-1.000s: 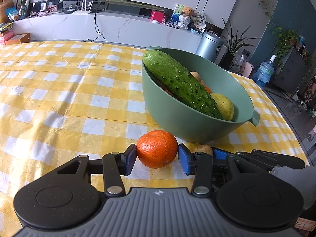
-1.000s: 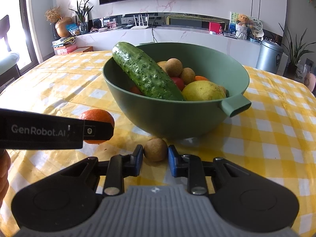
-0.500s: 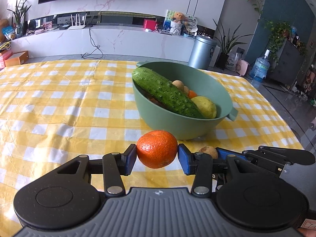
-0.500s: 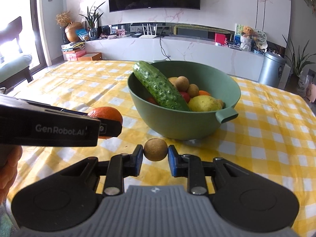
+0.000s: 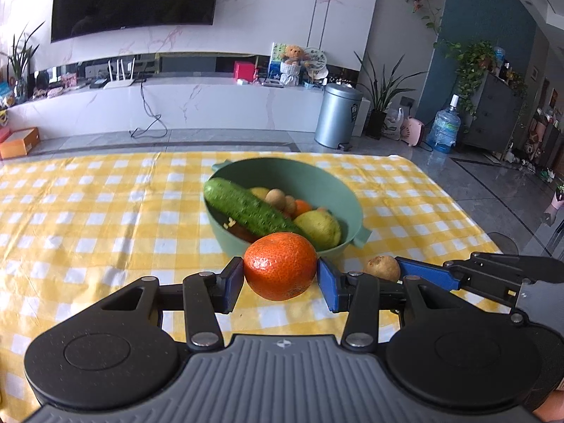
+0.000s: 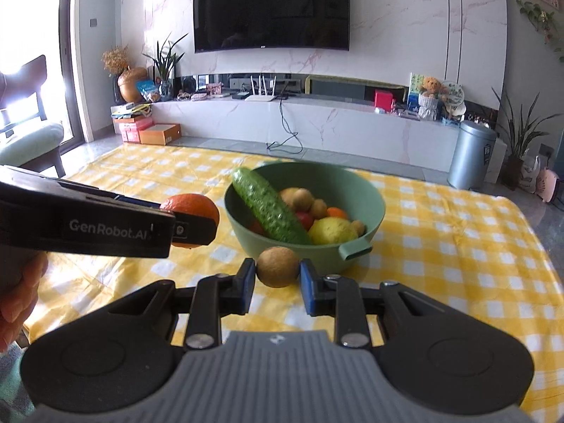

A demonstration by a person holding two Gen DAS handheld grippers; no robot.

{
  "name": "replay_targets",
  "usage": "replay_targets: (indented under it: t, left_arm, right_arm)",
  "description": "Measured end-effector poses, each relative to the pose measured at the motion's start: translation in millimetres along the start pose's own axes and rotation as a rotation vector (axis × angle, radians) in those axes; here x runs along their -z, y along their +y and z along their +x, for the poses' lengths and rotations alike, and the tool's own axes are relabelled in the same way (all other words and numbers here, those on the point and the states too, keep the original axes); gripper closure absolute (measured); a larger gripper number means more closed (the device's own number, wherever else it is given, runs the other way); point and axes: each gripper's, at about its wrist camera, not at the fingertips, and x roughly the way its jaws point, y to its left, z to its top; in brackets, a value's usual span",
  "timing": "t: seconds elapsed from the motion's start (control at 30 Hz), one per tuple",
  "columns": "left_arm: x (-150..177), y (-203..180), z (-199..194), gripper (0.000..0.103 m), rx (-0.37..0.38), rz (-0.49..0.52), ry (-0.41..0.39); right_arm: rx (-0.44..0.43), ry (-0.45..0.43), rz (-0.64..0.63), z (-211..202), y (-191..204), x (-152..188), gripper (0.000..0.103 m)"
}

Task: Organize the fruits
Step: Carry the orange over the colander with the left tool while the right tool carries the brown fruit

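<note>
My left gripper (image 5: 281, 280) is shut on an orange tangerine (image 5: 280, 266), held above the yellow checked tablecloth (image 5: 88, 218). My right gripper (image 6: 276, 276) is shut on a small round brown fruit (image 6: 277, 266), also lifted off the table. Both fruits hang in front of a green bowl (image 5: 331, 190) (image 6: 366, 190) that holds a long cucumber (image 6: 268, 209), a lemon (image 6: 333, 231), an orange piece and several small brown fruits. In the right wrist view the left gripper (image 6: 197, 224) with its tangerine (image 6: 190, 204) shows at the left; in the left wrist view the right gripper (image 5: 394, 269) shows at the right with the brown fruit (image 5: 382, 268).
The bowl has a spout handle (image 6: 356, 250) facing me. The table's far edge meets grey floor, with a steel bin (image 5: 337, 114), a water jug (image 5: 442, 128) and a white TV console (image 6: 317, 127) beyond. A chair (image 6: 28, 141) stands left of the table. A person's hand (image 6: 17, 289) shows at the left.
Both grippers have risen and pulled back from the bowl, each still gripping its fruit; the bowl now looks smaller, lower and farther, with its contents seen from above.
</note>
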Motion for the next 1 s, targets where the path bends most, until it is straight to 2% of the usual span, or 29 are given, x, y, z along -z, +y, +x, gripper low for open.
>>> replay_targets:
  t: [0.23, 0.47, 0.7, 1.0]
  left_arm:
    - [-26.7, -15.1, 5.5, 0.052, 0.012, 0.047, -0.007]
    - [-52.2, -19.4, 26.6, 0.052, 0.012, 0.074, 0.006]
    - [-70.1, -15.5, 56.3, 0.052, -0.014, 0.099, 0.026]
    - [-85.6, -2.2, 104.0, 0.052, -0.068, 0.107, 0.071]
  right_arm:
    - [0.021, -0.050, -0.070, -14.1, -8.0, -26.5, 0.079]
    - [0.038, -0.064, -0.125, -4.3, -18.0, -49.7, 0.079]
    - [0.060, -0.063, -0.154, 23.4, -30.5, -69.1, 0.080]
    - [0.077, -0.005, -0.118, 78.7, -51.0, -84.6, 0.080]
